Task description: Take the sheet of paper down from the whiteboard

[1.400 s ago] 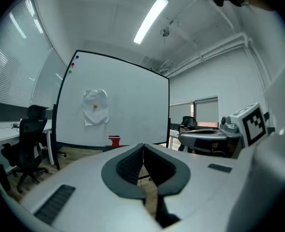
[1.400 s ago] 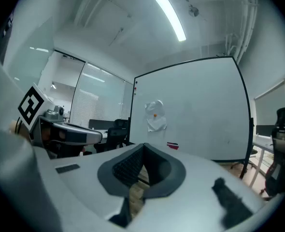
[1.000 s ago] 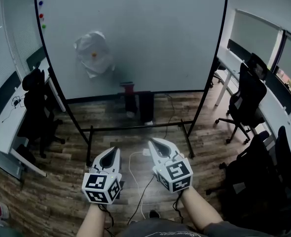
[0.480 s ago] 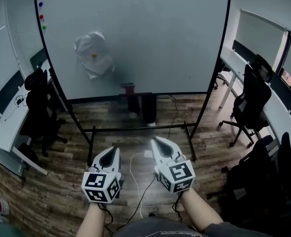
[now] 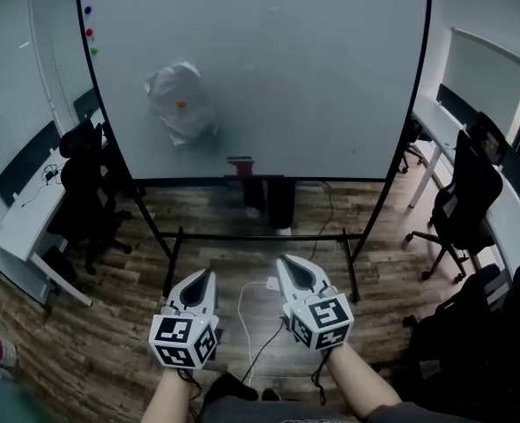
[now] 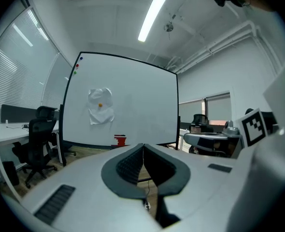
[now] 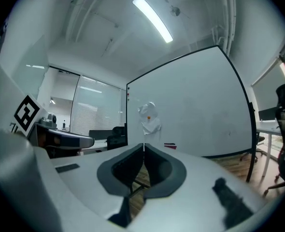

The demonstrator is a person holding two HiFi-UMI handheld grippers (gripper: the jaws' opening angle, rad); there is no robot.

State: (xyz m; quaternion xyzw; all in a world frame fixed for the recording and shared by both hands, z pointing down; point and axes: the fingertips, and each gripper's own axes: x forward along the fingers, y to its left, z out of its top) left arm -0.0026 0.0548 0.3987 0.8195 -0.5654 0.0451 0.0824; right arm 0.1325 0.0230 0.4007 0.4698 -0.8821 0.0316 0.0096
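Observation:
A crumpled white sheet of paper [image 5: 181, 102] hangs on the left part of the whiteboard [image 5: 330, 69], pinned by an orange magnet [image 5: 182, 105]. The paper [image 6: 100, 106] also shows in the left gripper view, and the paper [image 7: 149, 117] shows in the right gripper view. My left gripper [image 5: 200, 277] and right gripper [image 5: 287, 263] are held low side by side, well short of the board. Both are shut with nothing between the jaws, tips pointing toward the board.
The board stands on a black wheeled frame [image 5: 260, 234] over a wood floor. A red eraser [image 5: 241, 165] sits on its tray. Blue, red and green magnets [image 5: 89, 33] mark the top left corner. Office chairs [image 5: 88, 192] and desks [image 5: 22, 218] flank both sides. A white cable [image 5: 247, 307] lies on the floor.
The whole view has drawn closer to the whiteboard and shifted slightly right. Both grippers stay shut and side by side, a little lower in the head view.

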